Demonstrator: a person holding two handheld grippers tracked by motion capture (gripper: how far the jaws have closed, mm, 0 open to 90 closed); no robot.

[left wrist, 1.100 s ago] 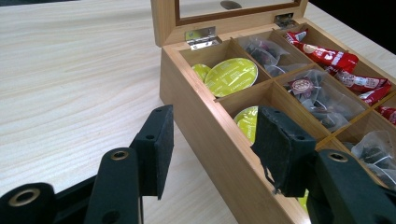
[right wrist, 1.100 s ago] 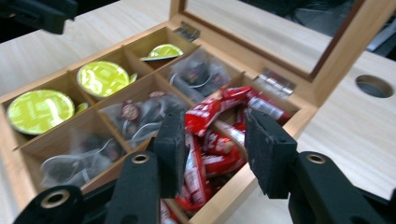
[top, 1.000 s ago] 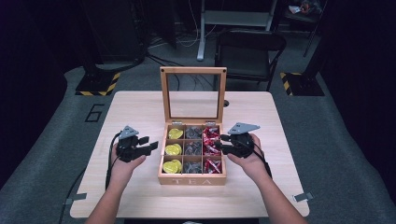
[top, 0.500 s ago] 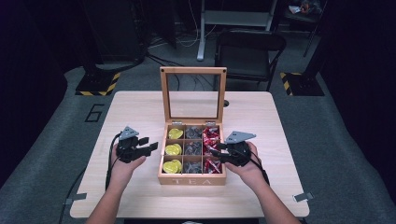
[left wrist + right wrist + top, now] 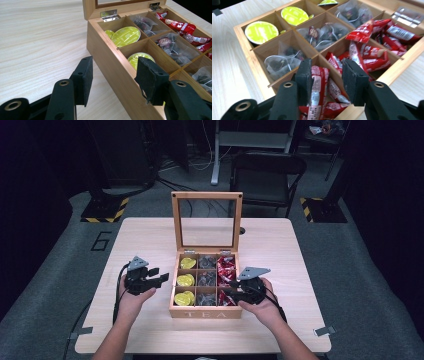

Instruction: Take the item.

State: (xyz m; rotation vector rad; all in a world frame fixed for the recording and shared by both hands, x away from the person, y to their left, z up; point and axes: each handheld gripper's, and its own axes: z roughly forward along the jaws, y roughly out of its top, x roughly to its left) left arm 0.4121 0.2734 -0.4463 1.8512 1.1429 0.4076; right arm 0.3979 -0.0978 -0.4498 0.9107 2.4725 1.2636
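Nine compartments divide the open wooden tea box (image 5: 205, 312) near the table's front edge, where the right gripper (image 5: 325, 75), jaws spread, hangs over red sachets (image 5: 319, 87) in the nearest right-hand compartment. Thin wooden dividers hem those sachets in. Left of the box, the left gripper (image 5: 113, 77), jaws spread, straddles its side wall beside yellow-green capsules (image 5: 126, 36). Bare light wood table (image 5: 150, 235) lies open beyond the raised glass lid (image 5: 207, 222); a black chair (image 5: 267, 172) stands behind.
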